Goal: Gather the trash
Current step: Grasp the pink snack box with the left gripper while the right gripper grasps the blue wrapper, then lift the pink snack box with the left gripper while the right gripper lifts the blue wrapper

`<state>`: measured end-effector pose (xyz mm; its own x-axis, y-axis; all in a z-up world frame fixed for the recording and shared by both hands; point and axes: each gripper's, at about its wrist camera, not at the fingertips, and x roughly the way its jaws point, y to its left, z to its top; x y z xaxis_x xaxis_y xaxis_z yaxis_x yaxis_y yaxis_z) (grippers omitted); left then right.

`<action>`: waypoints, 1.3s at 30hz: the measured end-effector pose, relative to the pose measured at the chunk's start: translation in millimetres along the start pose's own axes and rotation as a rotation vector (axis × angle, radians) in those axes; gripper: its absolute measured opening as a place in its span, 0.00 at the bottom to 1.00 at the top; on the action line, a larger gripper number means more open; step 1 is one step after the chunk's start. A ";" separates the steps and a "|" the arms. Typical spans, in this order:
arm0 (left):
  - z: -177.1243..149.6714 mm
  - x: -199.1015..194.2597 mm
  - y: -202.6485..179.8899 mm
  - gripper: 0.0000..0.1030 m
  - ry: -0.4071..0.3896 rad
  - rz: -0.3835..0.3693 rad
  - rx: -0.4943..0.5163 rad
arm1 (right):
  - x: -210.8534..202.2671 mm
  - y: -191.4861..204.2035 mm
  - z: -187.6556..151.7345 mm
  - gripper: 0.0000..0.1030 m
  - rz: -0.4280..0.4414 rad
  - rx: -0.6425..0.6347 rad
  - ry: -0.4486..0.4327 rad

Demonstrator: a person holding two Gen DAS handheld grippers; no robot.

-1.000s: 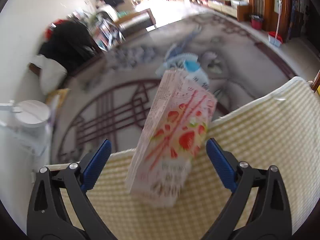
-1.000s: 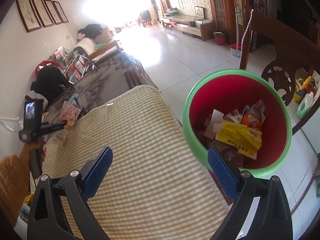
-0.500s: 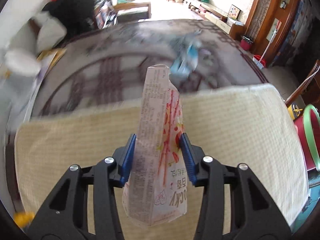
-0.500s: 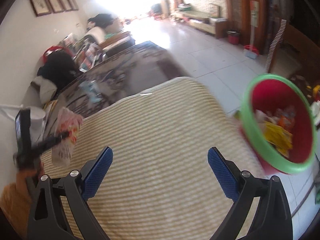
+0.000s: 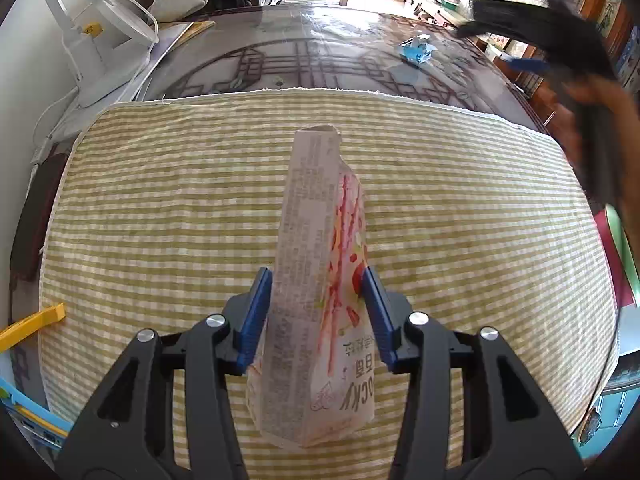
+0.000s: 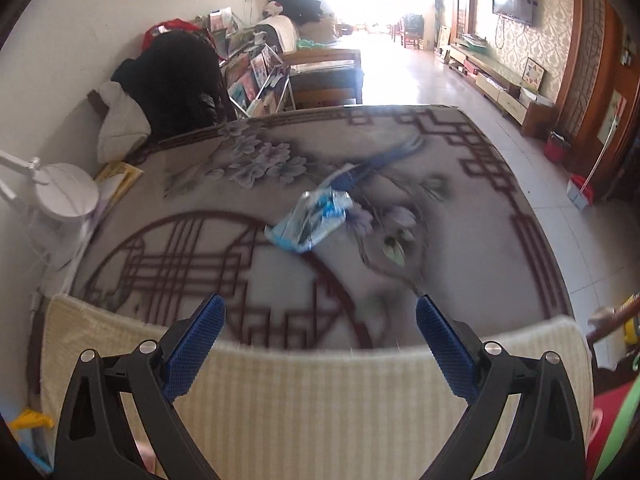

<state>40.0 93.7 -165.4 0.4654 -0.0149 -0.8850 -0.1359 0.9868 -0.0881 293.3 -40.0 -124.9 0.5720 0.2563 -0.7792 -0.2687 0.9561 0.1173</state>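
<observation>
Gripping the pink strawberry-print snack box (image 5: 320, 280), left gripper (image 5: 316, 312) jaws now clamped where a second ago apart, lifted over the green-striped cloth (image 5: 480, 220). Right gripper (image 6: 320, 344) jaws apart, swung from the bin toward the crumpled blue wrapper (image 6: 312, 216) on the bench (image 6: 460, 240).

One snack box (image 5: 320, 280), one blue wrapper (image 6: 310, 220), one bin (image 6: 616, 432), one cloth (image 5: 460, 216)

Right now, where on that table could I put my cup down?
The striped cloth lies bare either side of the snack box in the left gripper. The patterned tabletop is open around the blue wrapper; the lamp corner is crowded.
</observation>
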 end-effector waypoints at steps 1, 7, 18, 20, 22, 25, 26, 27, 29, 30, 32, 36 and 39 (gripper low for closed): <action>-1.5 0.2 0.6 0.45 0.001 -0.003 0.002 | 8.8 -2.5 7.1 0.90 -0.007 0.015 0.002; 0.1 11.4 12.3 0.51 0.005 -0.053 -0.039 | 80.8 -18.4 62.6 0.89 -0.002 0.221 0.105; 5.3 22.9 10.9 0.55 0.041 -0.047 -0.065 | 58.0 -19.2 60.3 0.15 0.136 0.200 0.136; 9.2 26.7 15.1 0.55 0.062 -0.061 -0.111 | 24.4 -14.1 40.9 0.15 0.170 0.109 0.129; 11.7 28.4 16.9 0.55 0.064 -0.061 -0.130 | -4.9 -9.5 19.4 0.15 0.195 0.038 0.128; 12.8 29.8 14.9 0.55 0.058 -0.044 -0.131 | -45.7 -3.1 -26.2 0.15 0.229 -0.026 0.142; 13.1 29.9 14.4 0.54 0.056 -0.040 -0.133 | -56.5 -2.5 -41.2 0.15 0.237 -0.029 0.147; 12.4 27.9 12.3 0.53 0.053 -0.034 -0.135 | -68.4 -2.2 -58.9 0.15 0.240 -0.028 0.150; 13.0 22.9 10.2 0.53 0.036 -0.032 -0.144 | -88.3 -2.1 -84.6 0.15 0.218 -0.039 0.137; 14.3 17.4 8.1 0.53 0.017 -0.032 -0.145 | -99.3 -3.4 -96.5 0.15 0.202 -0.039 0.124; 17.7 6.7 2.0 0.53 -0.021 -0.025 -0.135 | -120.4 -6.1 -112.1 0.15 0.196 -0.020 0.094; 22.7 -13.7 -15.9 0.53 -0.081 -0.025 -0.103 | -153.7 -8.8 -125.9 0.16 0.174 -0.020 0.019; 27.1 -33.0 -34.0 0.53 -0.128 -0.044 -0.088 | -175.9 -15.3 -133.6 0.16 0.192 -0.008 -0.023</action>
<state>53.1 65.0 -120.8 0.5795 -0.0314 -0.8144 -0.1867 0.9676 -0.1701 93.3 -118.7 -71.9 0.5272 0.4370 -0.7287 -0.3807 0.8882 0.2572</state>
